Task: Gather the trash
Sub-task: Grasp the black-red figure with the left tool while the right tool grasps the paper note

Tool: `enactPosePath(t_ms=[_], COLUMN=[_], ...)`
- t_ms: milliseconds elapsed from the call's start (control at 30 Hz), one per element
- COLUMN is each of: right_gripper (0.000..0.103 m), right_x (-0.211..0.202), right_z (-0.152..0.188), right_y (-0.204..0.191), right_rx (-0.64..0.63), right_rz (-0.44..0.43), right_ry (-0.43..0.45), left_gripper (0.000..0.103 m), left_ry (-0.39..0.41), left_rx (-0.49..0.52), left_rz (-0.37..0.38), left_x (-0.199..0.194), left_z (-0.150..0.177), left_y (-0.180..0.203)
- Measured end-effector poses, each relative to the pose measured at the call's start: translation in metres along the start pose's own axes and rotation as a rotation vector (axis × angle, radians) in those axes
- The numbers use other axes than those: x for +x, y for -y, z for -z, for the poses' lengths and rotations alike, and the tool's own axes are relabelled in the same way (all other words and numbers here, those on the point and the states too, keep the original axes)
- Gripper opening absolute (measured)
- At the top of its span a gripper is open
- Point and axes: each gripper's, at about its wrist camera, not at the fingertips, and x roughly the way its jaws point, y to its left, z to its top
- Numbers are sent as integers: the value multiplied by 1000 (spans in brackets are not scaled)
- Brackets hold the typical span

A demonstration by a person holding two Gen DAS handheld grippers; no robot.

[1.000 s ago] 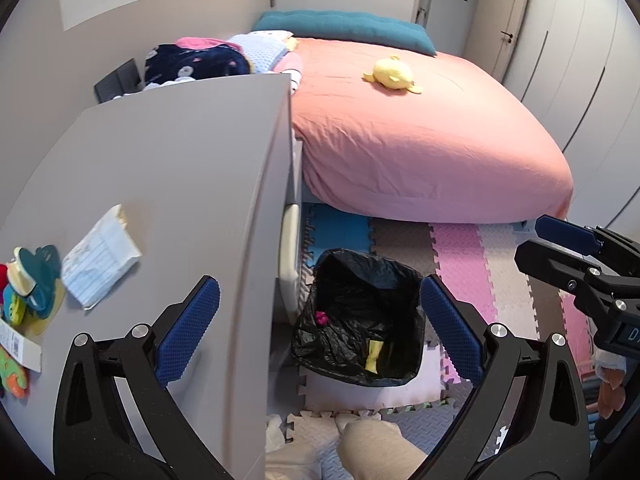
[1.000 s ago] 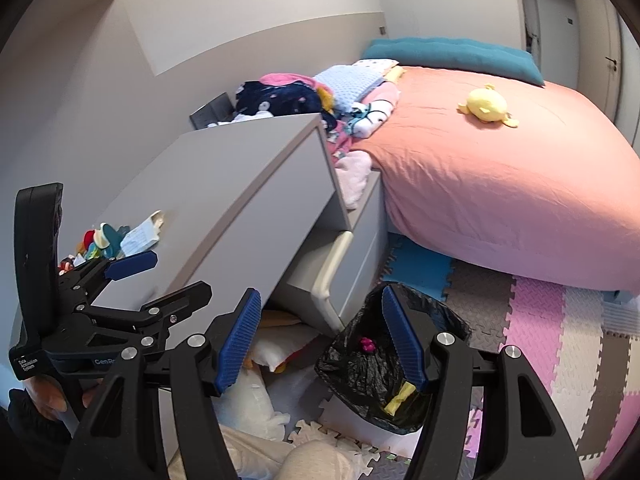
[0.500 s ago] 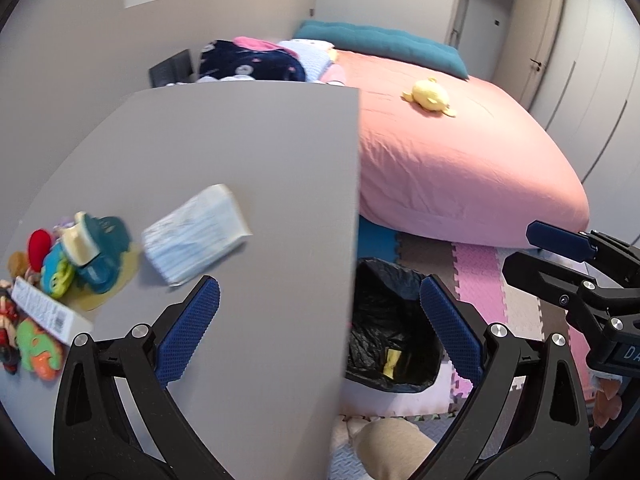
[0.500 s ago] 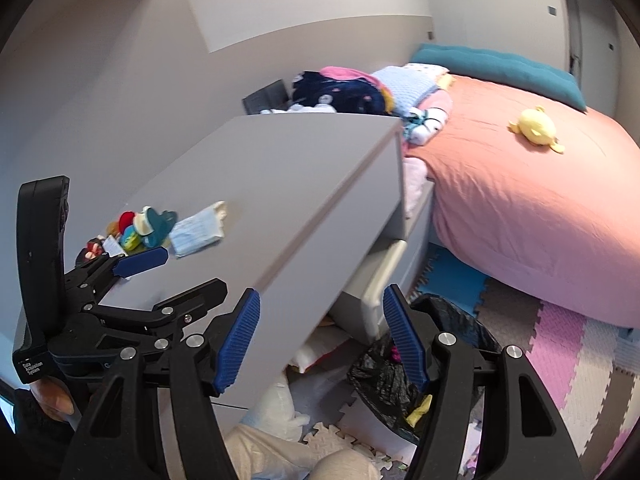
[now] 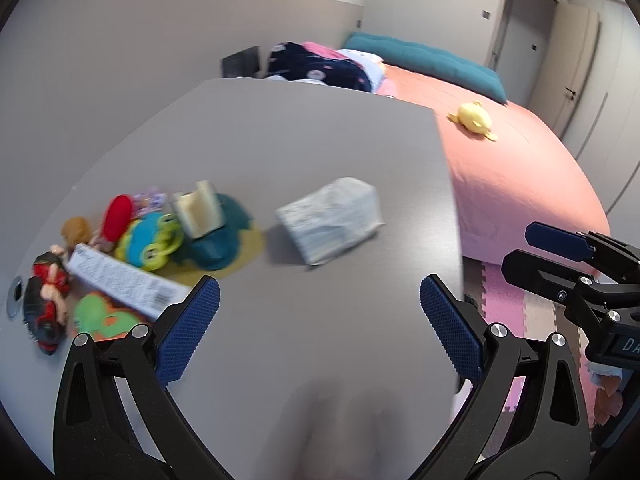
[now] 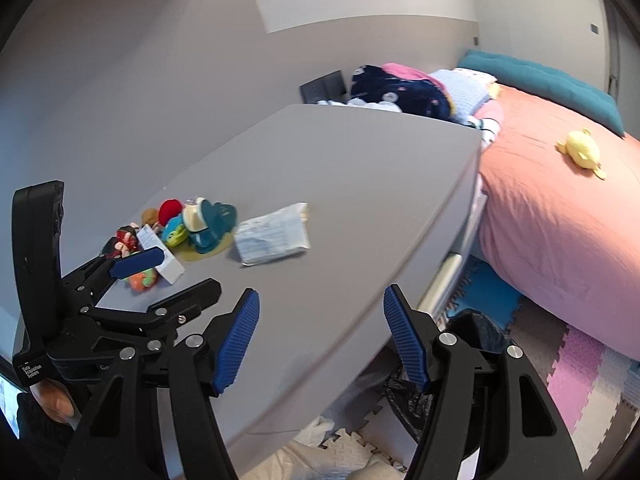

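Both your left gripper (image 5: 320, 320) and right gripper (image 6: 322, 340) stand open and hold nothing, with the crumpled white packet (image 5: 332, 220) lying on the grey desk (image 5: 280, 140) just ahead of their fingertips. Only your right view shows the black trash bag (image 6: 480, 332), low behind its right finger; your left view alone shows the closed door (image 5: 524, 24) far beyond.

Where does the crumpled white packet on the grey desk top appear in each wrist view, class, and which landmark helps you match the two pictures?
Left wrist: the white packet lies just right of centre, above the open jaws.
Right wrist: it lies left of centre, beside the toys.
Shared landmark: the teal toy lies just left of it.
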Motion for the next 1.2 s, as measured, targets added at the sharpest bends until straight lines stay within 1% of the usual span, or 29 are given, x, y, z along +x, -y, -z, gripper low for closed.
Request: enactPosePath(t_ms=[267, 467, 633, 800, 967, 1100, 1200], right_gripper=[69, 73, 79, 83, 83, 84, 84], right_x=[31, 57, 74, 93, 111, 124, 133], right_z=[-16, -22, -26, -32, -37, -42, -44], right_y=[-31, -45, -53, -63, -62, -60, -61], right_rx=[-34, -48, -66, -111, -102, -104, -113], right_rz=[-29, -30, -15, 18, 23, 34, 55], right_ry=[-26, -53, -65, -74, -95, -103, -105], left_gripper=[97, 97, 97, 97, 97, 97, 97], left_ry=[20, 30, 49, 63, 49, 34, 13], left_rx=[-80, -130, -170, -221, -294, -299, -314], left_rz=[-63, -110, -145, -171, -179, -187, -218], left_x=[-13, -21, -30, -34, -26, -23, -18], left_z=[4, 6, 7, 8, 11, 14, 18], left_y=[-54, -93, -124, -157, -189, -204, -214])
